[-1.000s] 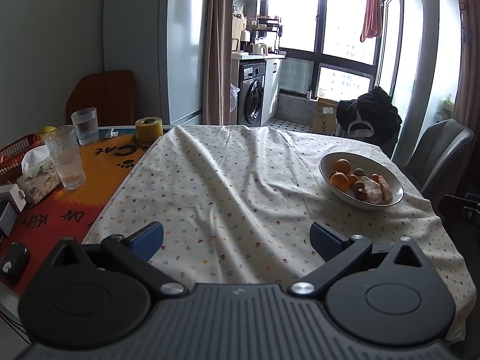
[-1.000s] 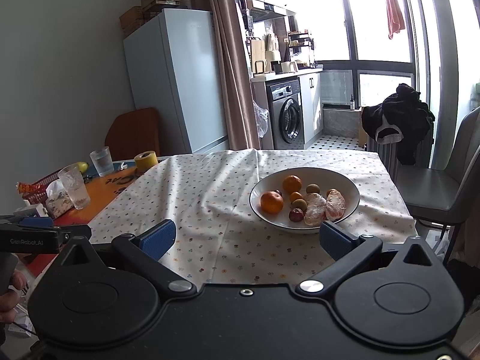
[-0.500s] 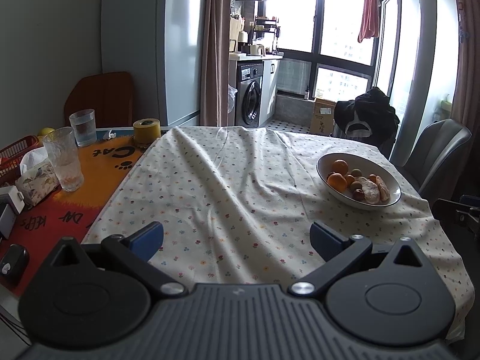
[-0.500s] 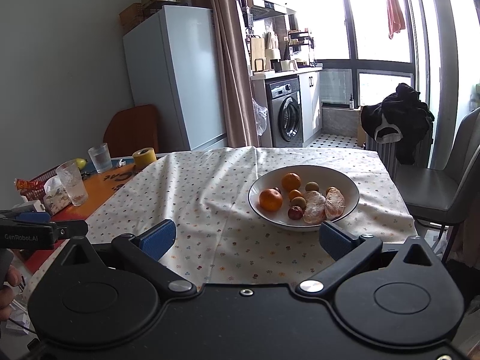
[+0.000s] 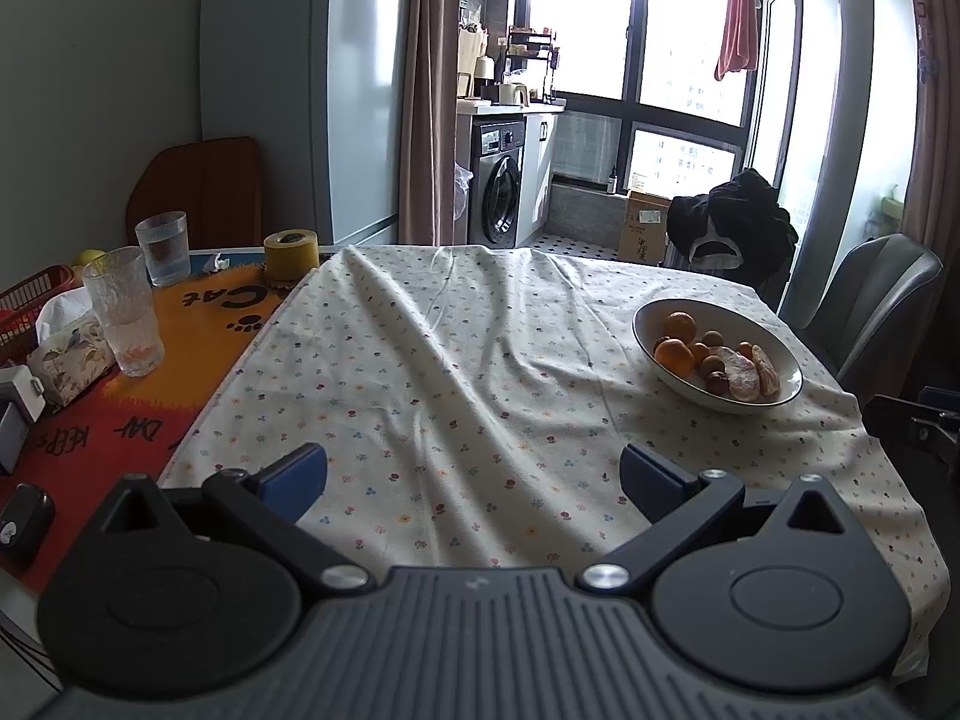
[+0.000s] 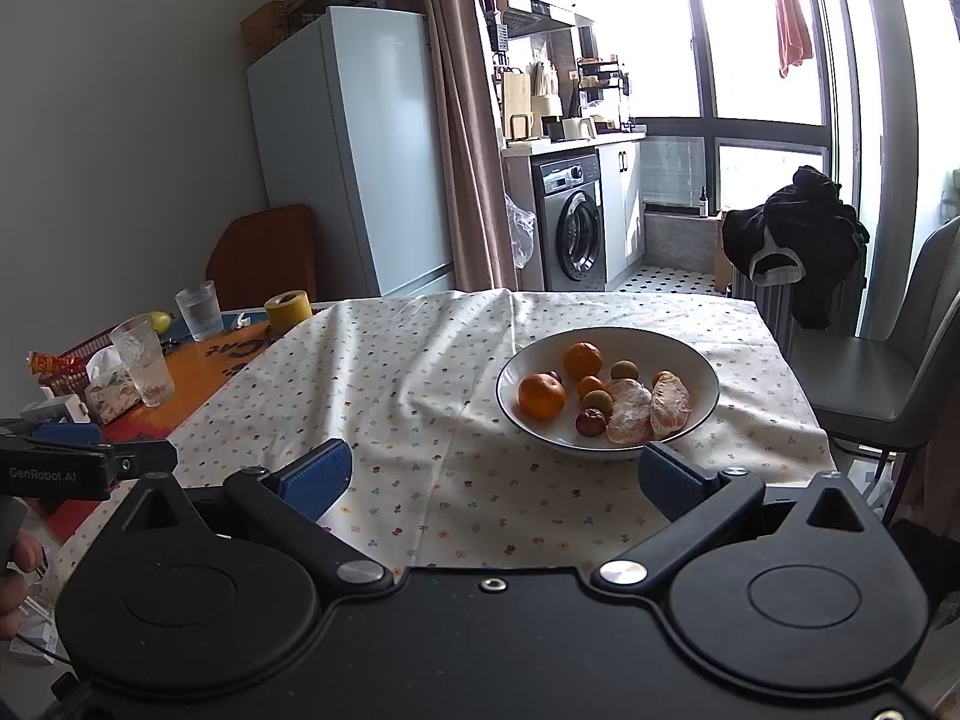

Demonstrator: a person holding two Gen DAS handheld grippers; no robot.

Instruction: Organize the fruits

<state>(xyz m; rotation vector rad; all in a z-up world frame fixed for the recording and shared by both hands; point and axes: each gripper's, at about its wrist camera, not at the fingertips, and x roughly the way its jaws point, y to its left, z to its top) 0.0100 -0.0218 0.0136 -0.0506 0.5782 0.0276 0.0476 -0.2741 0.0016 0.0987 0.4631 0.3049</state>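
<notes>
A white bowl (image 6: 522, 414) (image 5: 648, 330) stands on the flowered tablecloth, toward the table's right side. It holds two oranges (image 6: 542, 396), peeled orange halves (image 6: 629, 411), a dark red fruit (image 6: 591, 422) and small brown-green fruits. My right gripper (image 6: 493, 476) hangs open just short of the bowl's near rim, nothing between its fingers. My left gripper (image 5: 474, 471) is open over bare cloth, well left of the bowl. The left gripper's side shows in the right wrist view at the far left, with a hand under it.
On the orange mat at the left stand two glasses (image 5: 125, 312), a yellow tape roll (image 5: 291, 256), a tissue box (image 5: 71, 354) and a red basket (image 5: 24, 300). A grey chair (image 6: 900, 372) stands beside the table's right edge. A fridge and a washing machine stand behind.
Both views have shifted only slightly; the bowl sits a little farther off in the left wrist view. Both grippers have stayed open and hold nothing.
</notes>
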